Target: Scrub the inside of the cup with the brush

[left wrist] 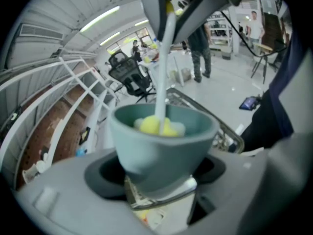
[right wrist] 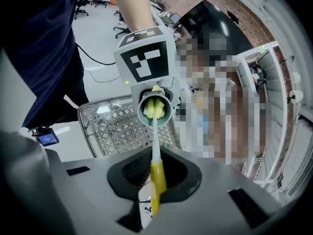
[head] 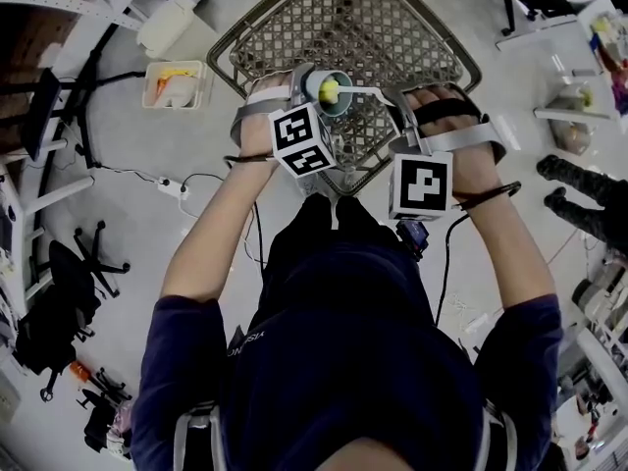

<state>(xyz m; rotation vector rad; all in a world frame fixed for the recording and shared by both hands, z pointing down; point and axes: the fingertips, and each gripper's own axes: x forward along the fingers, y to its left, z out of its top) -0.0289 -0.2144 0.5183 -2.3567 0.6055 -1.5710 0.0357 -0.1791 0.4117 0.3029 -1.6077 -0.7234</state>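
Jaws of the left gripper clamped the cup. Those of the right gripper clamped the brush, whose head needed firm sweeps round the wall.

Cannot see the bottom of the cup, sunk between the jaws of the left gripper. Looks smeary there too. Cannot see the low end of the brush, swallowed inside the right gripper. Only part of the wire basket seen behind both grippers.

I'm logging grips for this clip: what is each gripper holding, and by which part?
The left gripper clamps the cup around its lower body; the right gripper clamps the brush by its yellow handle, head inside the cup.
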